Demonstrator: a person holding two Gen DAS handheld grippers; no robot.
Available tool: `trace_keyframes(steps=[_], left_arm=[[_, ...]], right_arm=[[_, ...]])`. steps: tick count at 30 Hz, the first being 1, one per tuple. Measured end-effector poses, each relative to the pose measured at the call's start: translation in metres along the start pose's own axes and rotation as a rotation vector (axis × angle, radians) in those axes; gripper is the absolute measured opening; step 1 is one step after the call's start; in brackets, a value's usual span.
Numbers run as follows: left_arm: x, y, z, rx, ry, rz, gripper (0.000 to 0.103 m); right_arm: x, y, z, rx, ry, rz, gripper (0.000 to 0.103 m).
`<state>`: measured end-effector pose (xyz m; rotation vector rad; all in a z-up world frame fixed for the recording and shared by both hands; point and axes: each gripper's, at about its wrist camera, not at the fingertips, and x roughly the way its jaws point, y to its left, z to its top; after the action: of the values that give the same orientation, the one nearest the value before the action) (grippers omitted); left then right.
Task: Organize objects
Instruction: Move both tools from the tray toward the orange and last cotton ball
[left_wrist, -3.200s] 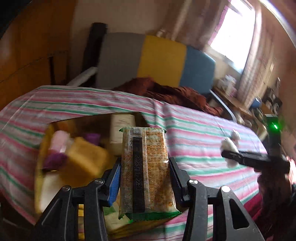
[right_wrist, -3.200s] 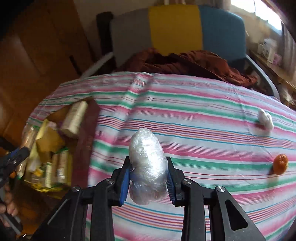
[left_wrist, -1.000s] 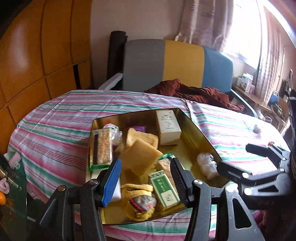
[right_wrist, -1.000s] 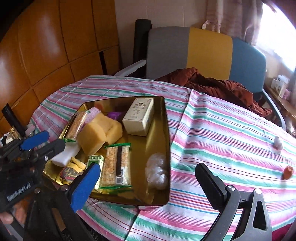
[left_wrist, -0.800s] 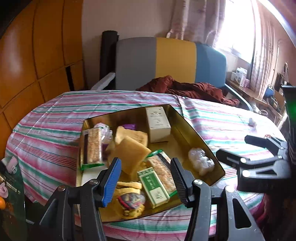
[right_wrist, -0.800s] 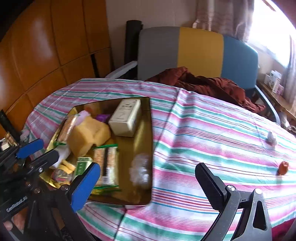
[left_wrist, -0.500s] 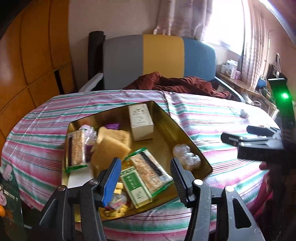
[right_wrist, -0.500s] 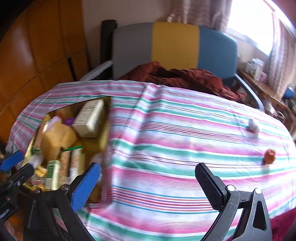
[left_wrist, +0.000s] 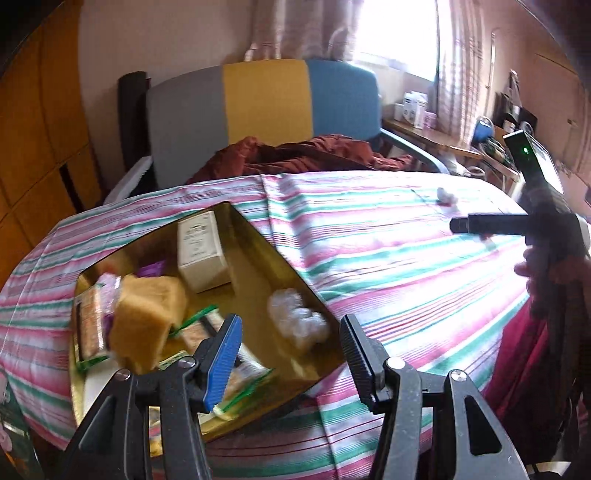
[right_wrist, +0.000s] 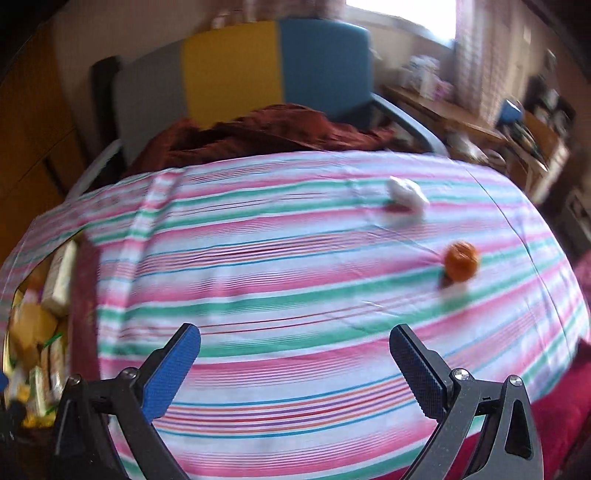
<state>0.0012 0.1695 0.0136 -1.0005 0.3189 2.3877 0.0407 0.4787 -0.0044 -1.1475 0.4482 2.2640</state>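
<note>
Two loose things are left on the striped tablecloth (right_wrist: 295, 258), and the coming move seems to turn on them. The small orange fruit (right_wrist: 460, 260) lies ahead of the right gripper (right_wrist: 295, 365) and off to its right, beyond the right-hand finger rather than between the two. The white wad (right_wrist: 406, 195) sits farther away along the same side, near the fruit but not touching it. The fruit is round, so it has no long axis to line the jaws up with; the wad is lumpy and blurred, and its shape cannot be read closely.

The right gripper's jaws stand wide apart and hold nothing. It is judged the nearer tool for both things: in the left wrist view it reaches out over the right part of the cloth, close to the wad, while the fruit is not clearly seen there.

The left gripper (left_wrist: 291, 354) hangs over the near edge of the gold tray (left_wrist: 258, 236), jaws apart and empty too. The tray lies at the left end of the table, well apart from the two loose things, and holds a white box (left_wrist: 201, 251), yellow sponges (left_wrist: 144, 317), wrapped snack bars (left_wrist: 88, 325) and a clear plastic bundle (left_wrist: 297, 323). Any catch by the right gripper would likely need a swing to its right first.
</note>
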Motion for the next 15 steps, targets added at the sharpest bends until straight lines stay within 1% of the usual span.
trace_keyframes(steps=[6, 15], left_arm=[[0.011, -0.019, 0.003, 0.038, 0.022, -0.038, 0.056], [0.03, -0.033, 0.006, 0.052, 0.065, -0.077, 0.056]], right_arm=[[0.006, -0.055, 0.009, 0.138, 0.022, -0.056, 0.103], [0.006, -0.124, 0.031, 0.272, 0.026, -0.136, 0.103]])
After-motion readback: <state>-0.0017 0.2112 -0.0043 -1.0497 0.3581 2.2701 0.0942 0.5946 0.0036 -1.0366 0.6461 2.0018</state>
